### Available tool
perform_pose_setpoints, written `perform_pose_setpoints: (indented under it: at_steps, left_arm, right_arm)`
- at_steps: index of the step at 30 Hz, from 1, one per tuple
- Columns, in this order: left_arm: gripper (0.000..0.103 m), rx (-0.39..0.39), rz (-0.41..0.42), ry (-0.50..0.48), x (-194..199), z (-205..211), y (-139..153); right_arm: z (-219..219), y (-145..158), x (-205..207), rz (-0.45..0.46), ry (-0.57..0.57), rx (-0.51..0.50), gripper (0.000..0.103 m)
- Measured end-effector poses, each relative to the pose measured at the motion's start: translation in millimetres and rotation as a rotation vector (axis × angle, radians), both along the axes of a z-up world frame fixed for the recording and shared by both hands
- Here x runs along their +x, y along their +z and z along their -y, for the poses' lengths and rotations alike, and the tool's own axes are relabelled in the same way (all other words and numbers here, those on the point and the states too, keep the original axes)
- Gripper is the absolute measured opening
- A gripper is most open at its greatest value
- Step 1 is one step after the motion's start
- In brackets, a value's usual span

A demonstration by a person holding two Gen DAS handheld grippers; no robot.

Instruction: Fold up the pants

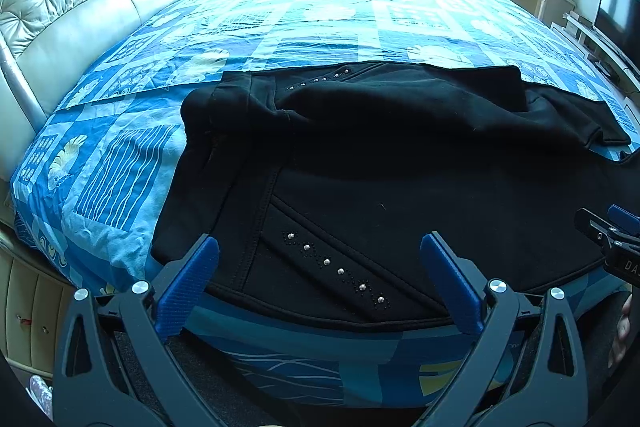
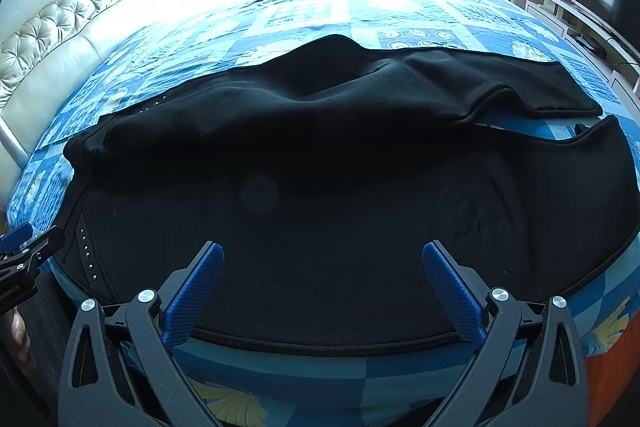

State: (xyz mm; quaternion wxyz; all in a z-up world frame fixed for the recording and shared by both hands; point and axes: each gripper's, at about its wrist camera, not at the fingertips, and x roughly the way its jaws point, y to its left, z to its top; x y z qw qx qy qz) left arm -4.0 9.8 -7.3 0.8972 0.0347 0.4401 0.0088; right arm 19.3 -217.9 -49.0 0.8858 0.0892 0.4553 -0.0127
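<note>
On the bed (image 1: pixel 120 163): black pants (image 1: pixel 400 179) are lying spread.
Left hand-held gripper (image 1: pixel 320 275): hovering, fingers apart.
Right hand-held gripper (image 2: pixel 322 279): hovering apart, empty.
Handling: soft, limp; probably best pinching the near hem edge.

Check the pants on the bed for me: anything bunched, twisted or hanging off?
The pants are not flat: the far leg lies rumpled, with a raised hump along its far edge. The near edge runs right along the bed's edge. Nothing looks torn or spilled.
</note>
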Motion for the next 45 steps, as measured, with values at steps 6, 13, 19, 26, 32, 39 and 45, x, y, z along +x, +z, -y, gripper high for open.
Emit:
perform_pose_setpoints:
  at_steps: [6, 13, 19, 26, 32, 39, 45]
  left_arm:
    - [0.101, 0.000, -0.001, 0.000, 0, 0, 0]
    - [0.101, 0.002, -0.003, 0.001, 0, 0, -1]
    - [0.101, 0.005, -0.002, 0.001, -1, 0, -1]
    - [0.101, 0.006, -0.003, 0.000, -1, 0, -1]
    - [0.101, 0.005, -0.003, 0.001, -1, 0, -1]
    - [0.101, 0.006, -0.005, -0.001, -1, 1, -2]
    - [0.101, 0.024, 0.034, -0.017, -1, 2, 1]
  right_arm:
    - [0, 0, 0, -0.001, 0.000, 0.001, 0.099]
    - [-1, -3, 2, -0.008, 0.003, 0.005, 0.099]
    - [-2, -3, 3, -0.011, 0.005, 0.007, 0.099]
    - [-3, -2, 4, -0.014, 0.008, 0.008, 0.099]
    - [-3, -2, 5, -0.014, 0.007, 0.010, 0.099]
    - [1, 16, -3, 0.078, -0.014, 0.037, 0.099]
    - [30, 70, -30, 0.430, -0.071, 0.125, 0.099]
